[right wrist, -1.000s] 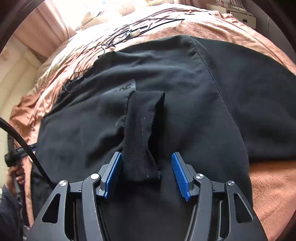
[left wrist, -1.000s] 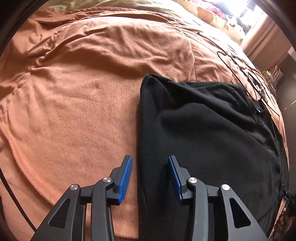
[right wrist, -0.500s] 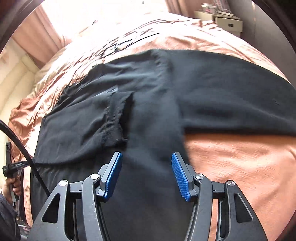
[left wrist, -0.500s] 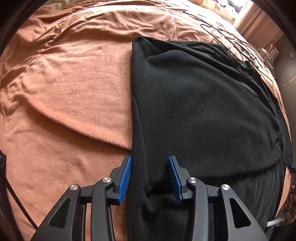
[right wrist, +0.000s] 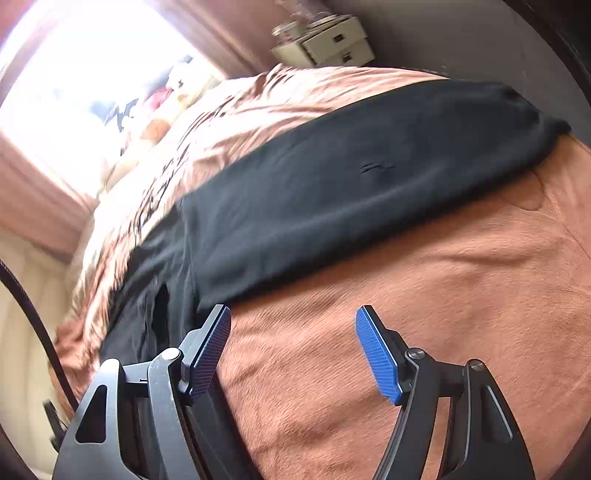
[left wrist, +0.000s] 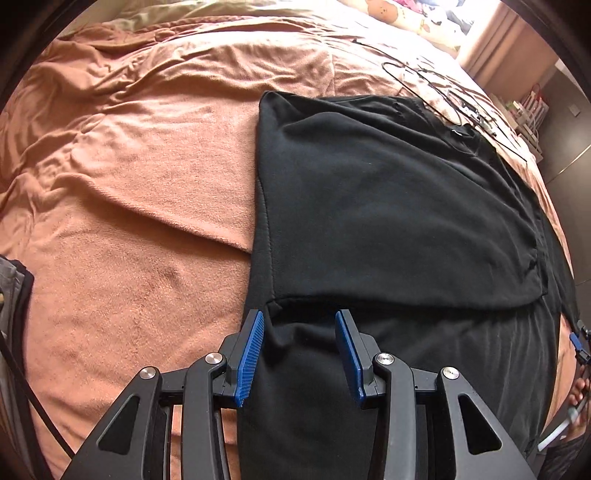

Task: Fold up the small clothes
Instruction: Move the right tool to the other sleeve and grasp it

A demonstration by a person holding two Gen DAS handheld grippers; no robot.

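Note:
A black garment (left wrist: 388, 206) lies spread on the orange blanket (left wrist: 129, 166), with one part folded over and its hem running across the lower middle. My left gripper (left wrist: 299, 317) hovers over the garment's near left corner, just below that hem. Its blue pads stand apart and press on nothing. In the right wrist view the same black garment (right wrist: 351, 184) stretches across the upper middle. My right gripper (right wrist: 293, 310) is over bare blanket (right wrist: 406, 332) beside the garment's edge. Its jaws are opening, with nothing between them.
Thin black cables (left wrist: 424, 81) lie on the bed beyond the garment. Printed pillows (left wrist: 406, 14) sit at the far end. A person's hand (left wrist: 578, 391) shows at the right edge. A pale bedside cabinet (right wrist: 325, 40) stands behind the bed, and a bright window (right wrist: 74, 74) glares at the upper left.
My right gripper swung off the garment onto bare blanket, rolled, and widened; the black sleeve end once between its pads stays behind. My left gripper shifted from the garment's left edge to below the folded hem.

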